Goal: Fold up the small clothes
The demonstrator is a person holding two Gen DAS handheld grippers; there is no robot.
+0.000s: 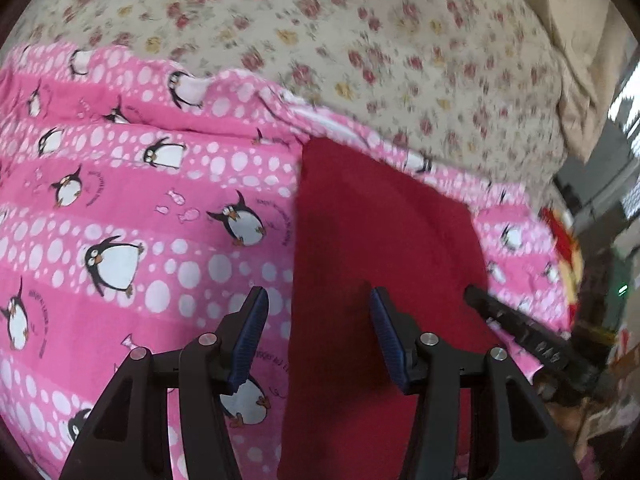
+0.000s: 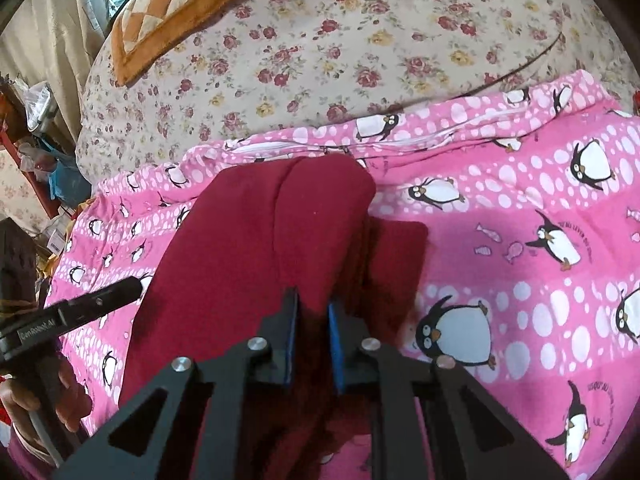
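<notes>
A dark red garment (image 1: 380,248) lies on a pink penguin-print blanket (image 1: 140,208). My left gripper (image 1: 318,332) is open, hovering over the garment's left edge, empty. In the right wrist view my right gripper (image 2: 313,320) is shut on a raised fold of the red garment (image 2: 260,240), holding it lifted above a flat red layer (image 2: 400,256). The other gripper (image 2: 80,312) shows at the left of that view, and a black finger of the right gripper (image 1: 516,320) shows at the right of the left wrist view.
A floral bedsheet (image 2: 340,40) covers the bed beyond the pink blanket (image 2: 520,220). An orange checked cushion (image 2: 176,4) lies at the far left. Cluttered shelves (image 2: 36,152) stand beside the bed. A beige curtain (image 1: 580,40) hangs at the right.
</notes>
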